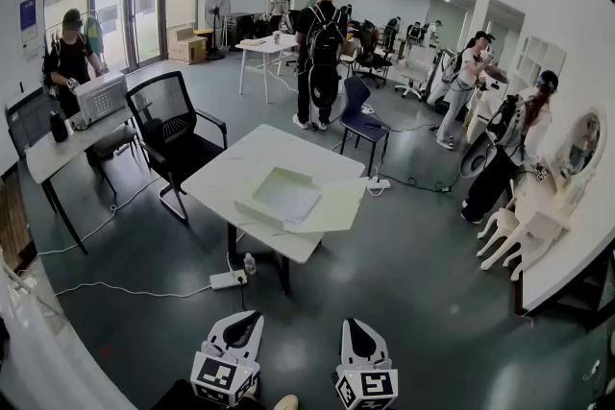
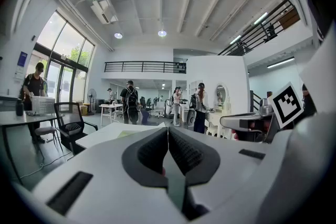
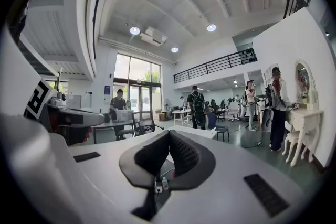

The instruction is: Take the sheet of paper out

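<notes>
The sheet of paper (image 1: 286, 195) is far ahead of both tools. It seems to be the pale, slightly greenish surface inside a shallow white box (image 1: 252, 209), which lies open on the white bench (image 1: 240, 170) in the middle of the room. From here I cannot separate the sheet from the bottom of the box with certainty. The flap (image 1: 336, 206) of the box is folded out toward the right side of the head view, so box and flap together stretch mostly across the view, from left to right.

The left hand-held gripper (image 1: 242, 322) and the right hand-held gripper (image 1: 356, 329) are at the bottom edge of the head view, over the grey floor (image 1: 423, 302), well apart from the bench. The box is ahead of them and between their two lines, a little more to the left one's side, but the difference is small. The near edge of the bench must be reached first, so I judge that the task is at its very start and the coming move is an approach, not a grasp.

Both tools are held side by side, pointing forward and nearly level, toward the bench. In the left gripper view the jaws of the left hand-held gripper (image 2: 168, 131) are together with nothing between them. In the right gripper view the right hand-held gripper (image 3: 169, 134) is closed and empty as well. Either one must open before it can take the edge of the sheet.
</notes>
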Demonstrator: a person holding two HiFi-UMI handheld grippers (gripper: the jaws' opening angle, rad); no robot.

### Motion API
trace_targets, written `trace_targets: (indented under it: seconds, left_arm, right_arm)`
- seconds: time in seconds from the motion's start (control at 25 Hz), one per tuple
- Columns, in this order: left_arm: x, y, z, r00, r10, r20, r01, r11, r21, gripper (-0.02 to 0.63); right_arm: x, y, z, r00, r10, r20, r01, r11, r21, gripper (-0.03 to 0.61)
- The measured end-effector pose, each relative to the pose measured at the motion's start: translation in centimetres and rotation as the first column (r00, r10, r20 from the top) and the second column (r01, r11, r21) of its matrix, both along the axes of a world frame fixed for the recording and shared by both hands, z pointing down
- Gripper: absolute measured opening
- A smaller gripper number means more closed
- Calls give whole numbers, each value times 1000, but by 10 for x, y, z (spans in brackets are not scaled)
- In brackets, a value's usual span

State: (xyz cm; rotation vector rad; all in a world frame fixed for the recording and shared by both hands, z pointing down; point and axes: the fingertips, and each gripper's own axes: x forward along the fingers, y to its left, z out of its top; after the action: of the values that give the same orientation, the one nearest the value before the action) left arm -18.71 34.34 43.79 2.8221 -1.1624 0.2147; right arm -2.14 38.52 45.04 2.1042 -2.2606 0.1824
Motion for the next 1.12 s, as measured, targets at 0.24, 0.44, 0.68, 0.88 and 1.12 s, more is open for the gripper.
trace_targets:
  seconds: [0.24,0.44,0.68,0.88,1.12]
  left_arm:
    - [4,2,2,1000,-6,6,6,1000,-16,25]
    - [8,4,-3,1000,1,6,-1,1000,-18,25]
    - [18,6,-5,1000,6,4,-6,1000,0,25]
    - [33,3,-4,1000,27,8,-27,1000,-2,25]
    - [54,-12,-3,999,52,3,-52,999,-4,25]
  right_arm:
    - [7,3,4,1000,16,13,-15,1000,-15,17]
    - [10,6,-1,1000,18,3,-18,1000,-9,17]
    - [21,9,-2,1000,28,4,-28,1000,-3,17]
    - [37,10,1,998,61,9,-61,998,-19,17]
    - [62,2,0,995,104,10,-104,994,-20,17]
